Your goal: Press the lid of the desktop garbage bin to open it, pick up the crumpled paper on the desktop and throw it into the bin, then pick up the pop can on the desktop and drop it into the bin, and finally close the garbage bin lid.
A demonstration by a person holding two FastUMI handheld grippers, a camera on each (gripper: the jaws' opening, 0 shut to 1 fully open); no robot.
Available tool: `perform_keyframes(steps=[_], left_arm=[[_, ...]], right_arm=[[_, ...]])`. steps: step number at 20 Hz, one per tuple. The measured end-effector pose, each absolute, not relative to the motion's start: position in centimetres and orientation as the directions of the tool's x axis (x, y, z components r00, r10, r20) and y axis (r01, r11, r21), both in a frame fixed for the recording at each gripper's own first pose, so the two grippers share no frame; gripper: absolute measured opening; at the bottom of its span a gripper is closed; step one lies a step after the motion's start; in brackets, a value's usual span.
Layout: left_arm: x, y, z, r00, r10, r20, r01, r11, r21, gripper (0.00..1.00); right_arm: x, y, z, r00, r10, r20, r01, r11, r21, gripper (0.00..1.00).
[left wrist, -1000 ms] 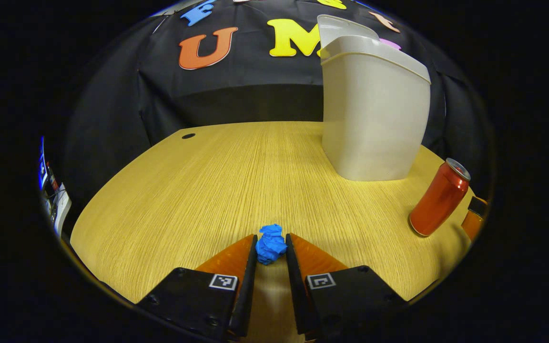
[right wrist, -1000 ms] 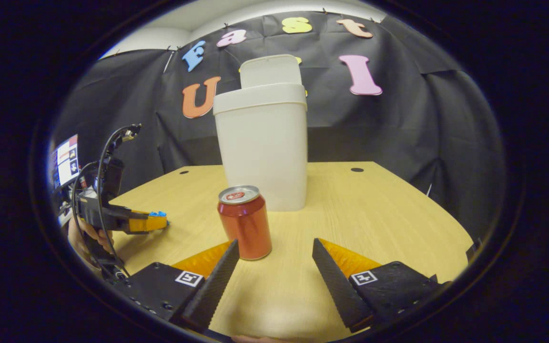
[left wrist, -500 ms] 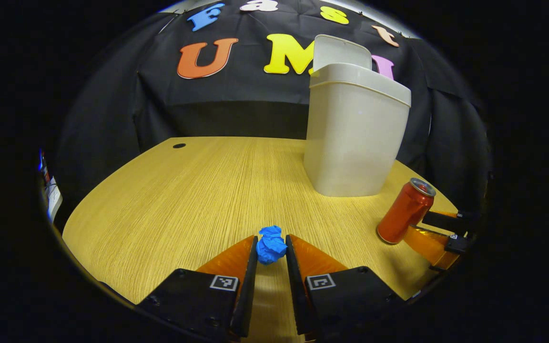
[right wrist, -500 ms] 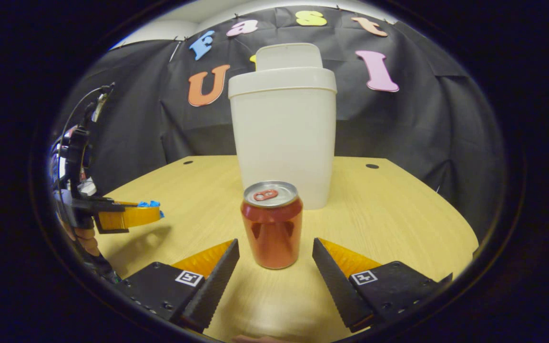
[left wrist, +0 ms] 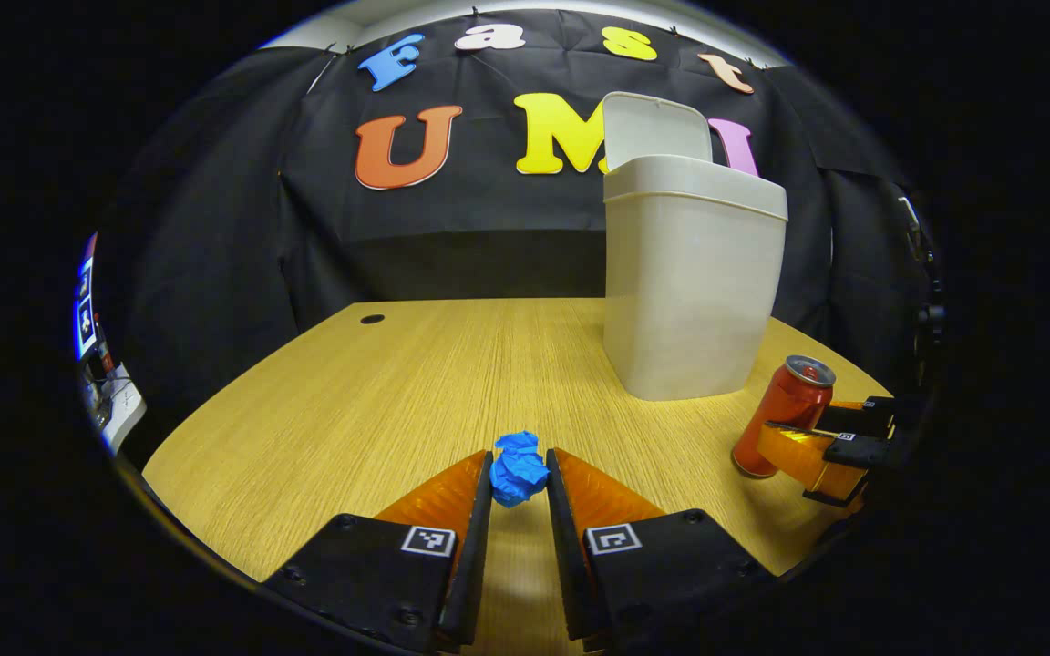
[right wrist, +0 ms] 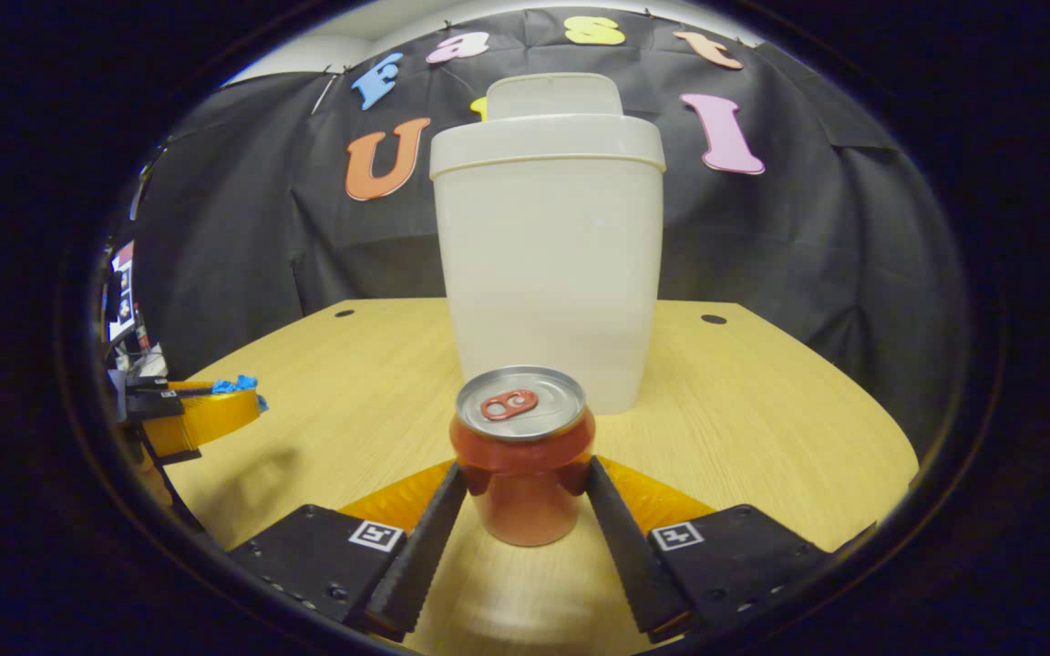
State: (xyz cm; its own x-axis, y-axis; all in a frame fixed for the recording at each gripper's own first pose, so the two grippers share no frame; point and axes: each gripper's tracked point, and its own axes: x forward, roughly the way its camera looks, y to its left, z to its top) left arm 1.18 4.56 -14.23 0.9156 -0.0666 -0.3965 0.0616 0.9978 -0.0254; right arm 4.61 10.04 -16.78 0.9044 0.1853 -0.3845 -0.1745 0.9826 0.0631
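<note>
In the left gripper view: left claw [left wrist: 519,474] clenched on a small blue crumpled paper ball [left wrist: 517,466], both fingers pressing its sides, held above the near part of the light wooden desk [left wrist: 379,401]. Farther back, toward the desk's far right corner, a tall off-white plastic garbage bin [left wrist: 689,287] standing upright, its flap lid [left wrist: 657,128] tipped up and open behind the rim. Near the desk's right edge, a red aluminium pop can [left wrist: 785,415] standing upright on the desk, with the right claw [left wrist: 776,437] reaching in from the right and a finger lying across the can's side. Off the desk's left edge, some equipment with a lit screen [left wrist: 86,310], too small to make out. In the right gripper view: right claw [right wrist: 525,483] closed around the pop can [right wrist: 523,456], a finger touching each side of it, can upright with its pull tab on top, base near the desk's near edge. Directly behind the can, the garbage bin [right wrist: 548,273], lid [right wrist: 548,94] raised. At the desk's [right wrist: 762,401] left edge, the left claw [right wrist: 233,401] with the blue paper ball [right wrist: 235,384] showing at its tip, raised over its own shadow.
</note>
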Motion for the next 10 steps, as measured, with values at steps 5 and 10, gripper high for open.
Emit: perform_keyframes(steps=[5, 10], left_arm=[[0.9, 4.5, -12.4, 0.953, -0.031, -0.302, 0.028, 1.000, -0.014, 0.39], [0.6, 3.5, -10.6, 0.969, -0.014, -0.246, 0.010, 1.000, -0.017, 0.39]], right_arm=[[3.7, 8.6, -14.3, 0.927, 0.172, -0.334, -0.164, 0.985, 0.052, 0.81], [2.1, 5.9, -9.3, 0.963, 0.155, -0.223, -0.147, 0.988, 0.052, 0.81]])
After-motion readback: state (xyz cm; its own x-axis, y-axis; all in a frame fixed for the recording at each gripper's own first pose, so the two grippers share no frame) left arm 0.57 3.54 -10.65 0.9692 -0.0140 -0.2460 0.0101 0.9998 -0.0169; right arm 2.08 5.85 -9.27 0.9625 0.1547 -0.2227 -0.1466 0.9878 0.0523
